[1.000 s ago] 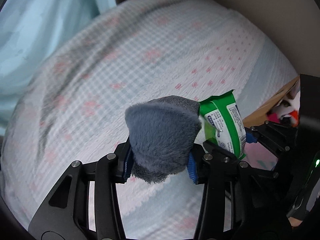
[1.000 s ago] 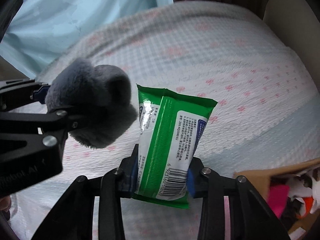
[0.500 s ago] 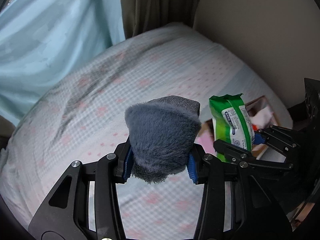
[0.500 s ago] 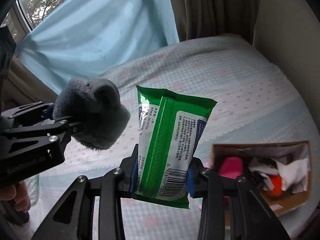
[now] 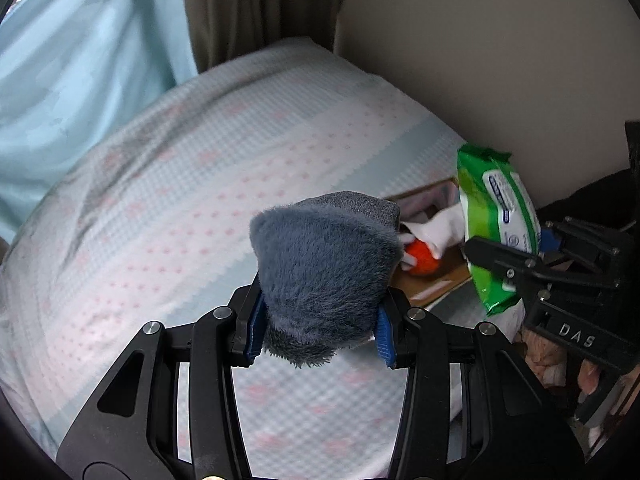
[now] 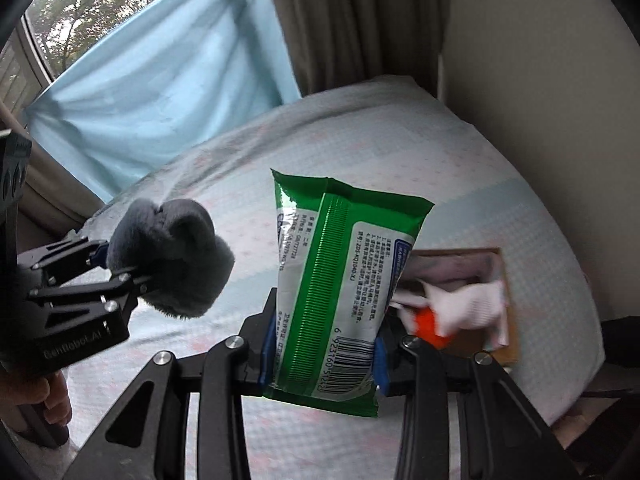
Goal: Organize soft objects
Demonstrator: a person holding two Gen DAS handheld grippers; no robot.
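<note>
My left gripper (image 5: 318, 330) is shut on a fluffy grey plush piece (image 5: 324, 268), held above the bed. From the right wrist view the same grey plush piece (image 6: 172, 256) hangs at the left in the left gripper (image 6: 120, 268). My right gripper (image 6: 324, 356) is shut on a green pack of wet wipes (image 6: 340, 292), held upright. In the left wrist view the green pack (image 5: 496, 224) stands at the right in the right gripper (image 5: 532, 256). Beyond both lies an open cardboard box (image 6: 508, 312) with white, pink and orange soft items; the box (image 5: 432, 284) is partly hidden by the plush.
The bed (image 5: 180, 200) has a pale checked cover with pink dots. A blue curtain (image 6: 160, 88) and a brown curtain (image 6: 352, 20) hang behind it. A beige wall (image 5: 480, 60) borders the bed at the right. A hand (image 6: 52, 396) grips the left handle.
Both grippers have risen and drawn back from the bed with their loads. The cardboard box has come into fuller view near the bed's right edge, and more curtain and wall show.
</note>
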